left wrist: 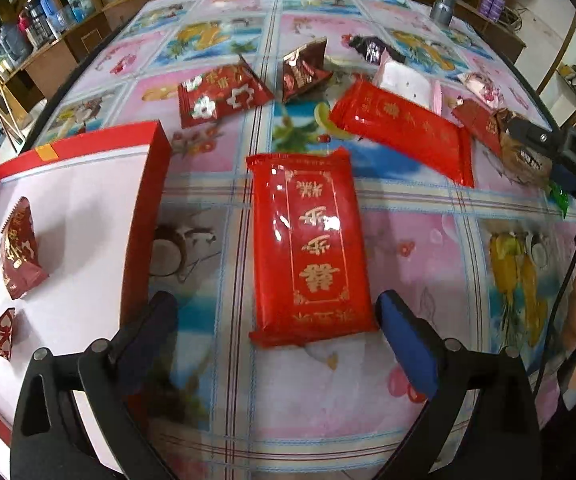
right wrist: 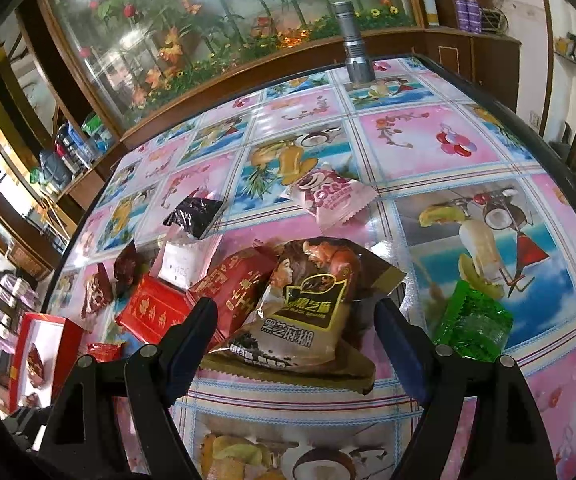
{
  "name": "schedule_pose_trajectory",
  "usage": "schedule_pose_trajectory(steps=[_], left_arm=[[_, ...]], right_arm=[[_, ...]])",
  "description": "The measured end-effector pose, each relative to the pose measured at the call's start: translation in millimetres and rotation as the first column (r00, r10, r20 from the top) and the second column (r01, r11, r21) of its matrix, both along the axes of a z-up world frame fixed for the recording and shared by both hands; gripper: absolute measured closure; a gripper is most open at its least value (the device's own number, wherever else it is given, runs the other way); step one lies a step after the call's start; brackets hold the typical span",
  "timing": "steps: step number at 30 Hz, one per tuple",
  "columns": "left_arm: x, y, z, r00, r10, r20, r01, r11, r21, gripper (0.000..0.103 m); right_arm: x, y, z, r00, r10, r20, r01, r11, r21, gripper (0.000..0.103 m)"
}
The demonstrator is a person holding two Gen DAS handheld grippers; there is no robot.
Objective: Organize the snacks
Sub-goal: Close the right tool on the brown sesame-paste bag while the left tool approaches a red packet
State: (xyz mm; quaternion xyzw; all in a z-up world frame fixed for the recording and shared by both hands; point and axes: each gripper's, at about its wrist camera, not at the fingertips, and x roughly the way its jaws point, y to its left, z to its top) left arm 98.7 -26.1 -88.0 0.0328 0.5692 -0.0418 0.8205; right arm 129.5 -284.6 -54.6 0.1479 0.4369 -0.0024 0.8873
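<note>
My left gripper is open, its fingers on either side of the near end of a flat red packet with gold characters that lies on the table. A red box with a white inside stands to its left and holds two small dark red snack packs. My right gripper is open around a brown black-sesame snack bag that lies on the table. It also shows in the left wrist view at the right edge.
More snacks lie scattered: a second red packet, a red flowered pack, a dark red pouch, a pink pack, a black pack, a green candy. A metal flashlight stands at the table's far edge.
</note>
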Motion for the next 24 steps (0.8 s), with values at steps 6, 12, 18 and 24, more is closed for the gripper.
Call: schedule_pose_trajectory(steps=[6, 12, 18, 24], left_arm=[[12.6, -3.5, 5.1, 1.000, 0.001, 0.030, -0.002, 1.000, 0.009, 0.002], [19.3, -7.1, 0.9, 0.999, 0.021, 0.035, -0.022, 0.999, 0.027, 0.002], [16.3, -9.1, -3.3, 0.999, 0.025, 0.044, -0.026, 0.999, 0.020, 0.002], [20.8, -2.0, -6.5, 0.996, 0.080, 0.034, -0.079, 0.997, -0.019, 0.002]], right_arm=[[0.0, 3.9, -0.9, 1.000, 0.004, 0.000, -0.004, 0.999, -0.036, 0.021], [2.2, 6.7, -3.2, 1.000, 0.011, -0.012, -0.012, 0.998, -0.063, 0.020], [2.5, 7.0, -3.2, 1.000, 0.017, -0.008, -0.018, 0.998, -0.064, 0.021], [4.9, 8.5, -8.2, 0.999, 0.030, -0.024, -0.031, 0.998, -0.055, 0.027]])
